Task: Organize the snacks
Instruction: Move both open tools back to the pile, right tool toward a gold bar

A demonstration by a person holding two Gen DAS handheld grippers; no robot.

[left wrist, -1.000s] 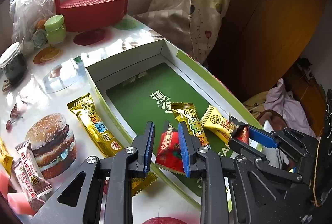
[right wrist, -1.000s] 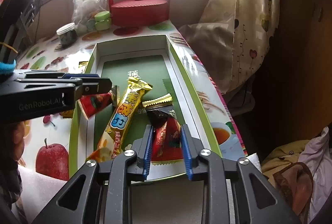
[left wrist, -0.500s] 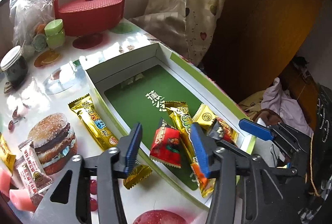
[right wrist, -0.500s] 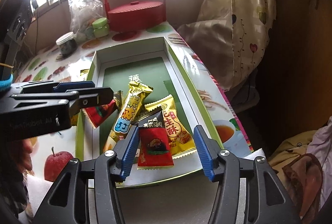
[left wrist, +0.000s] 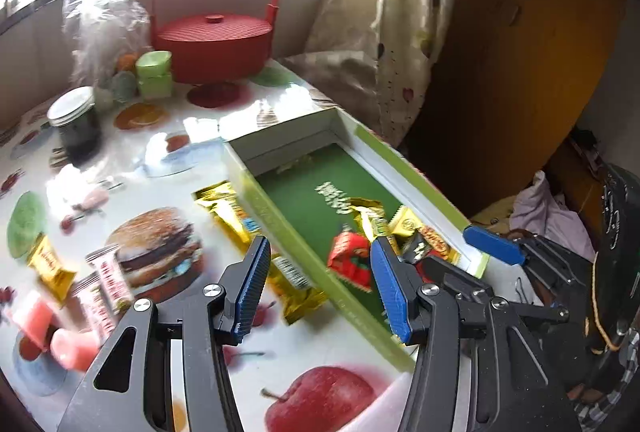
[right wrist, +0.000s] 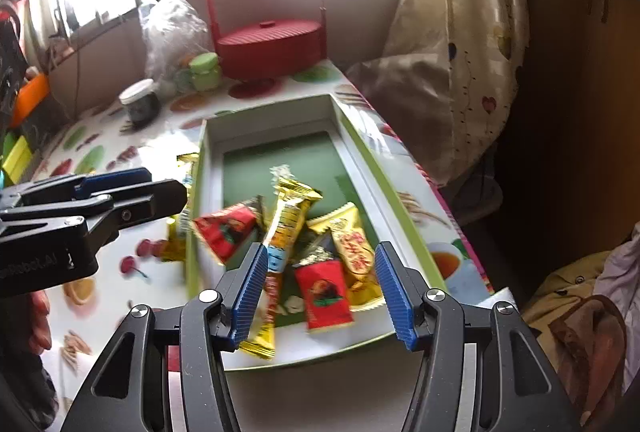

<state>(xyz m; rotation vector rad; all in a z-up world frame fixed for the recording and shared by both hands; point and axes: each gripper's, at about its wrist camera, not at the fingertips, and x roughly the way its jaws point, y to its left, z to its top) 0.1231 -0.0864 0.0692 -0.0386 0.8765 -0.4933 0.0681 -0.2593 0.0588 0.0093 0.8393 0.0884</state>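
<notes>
A green box (left wrist: 376,147) (right wrist: 400,199) lies on the table and holds several snacks: a red packet (left wrist: 350,262) (right wrist: 226,228), a long gold bar (right wrist: 286,228), a dark-topped red packet (right wrist: 326,288) and a yellow packet (right wrist: 352,244). My left gripper (left wrist: 320,290) is open and empty over the box's left wall. My right gripper (right wrist: 318,290) is open and empty above the box's near end. Another gold bar (left wrist: 256,232) lies on the table beside the box. Small pink-white packets (left wrist: 108,284) and a yellow one (left wrist: 50,266) lie at the left.
A red lidded basket (left wrist: 212,43) (right wrist: 268,43), a green jar (left wrist: 154,73), a dark jar (left wrist: 76,127) and a plastic bag (left wrist: 104,19) stand at the table's far side. A curtain (right wrist: 460,31) hangs to the right. Pink pieces (left wrist: 52,336) sit at the near left.
Both grippers opened and let go of their red packets, which now lie in the box. Both grippers have drawn back; the left one has shifted left over the box wall.
</notes>
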